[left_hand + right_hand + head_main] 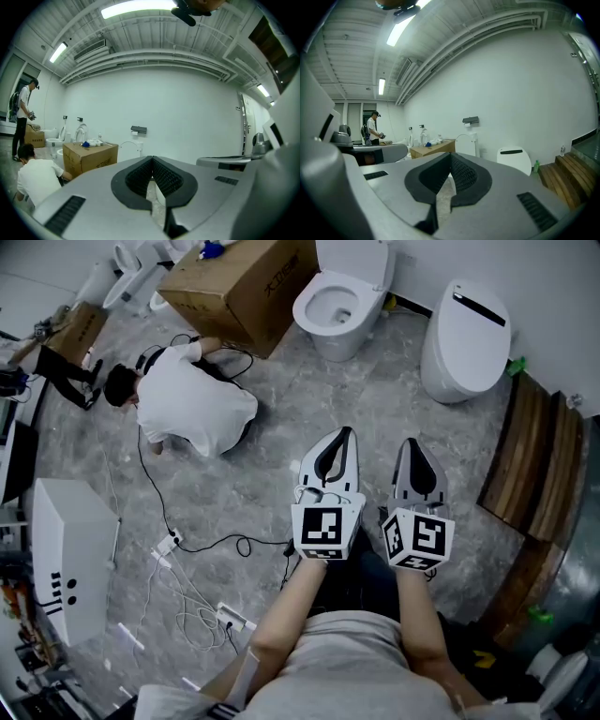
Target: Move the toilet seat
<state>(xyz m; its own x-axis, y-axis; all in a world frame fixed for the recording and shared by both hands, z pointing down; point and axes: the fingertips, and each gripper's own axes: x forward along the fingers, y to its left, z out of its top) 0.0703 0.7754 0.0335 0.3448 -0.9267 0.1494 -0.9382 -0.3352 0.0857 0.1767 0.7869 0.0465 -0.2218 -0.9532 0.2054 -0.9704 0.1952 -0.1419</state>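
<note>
I hold both grippers side by side above the floor (375,399), well short of the toilets. The left gripper (345,433) has its jaws pressed together on nothing. The right gripper (411,442) is likewise closed and empty, since nothing is within reach. The toilet seat (302,307) lies ahead on an open toilet, just beside a box (234,282). A closed toilet (466,334) stands to its right, and I cannot tell which one is meant. A person (192,409) crouches left of my path.

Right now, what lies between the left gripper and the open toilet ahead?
Only bare grey floor between the left gripper and the toilet, as the head view shows.
</note>
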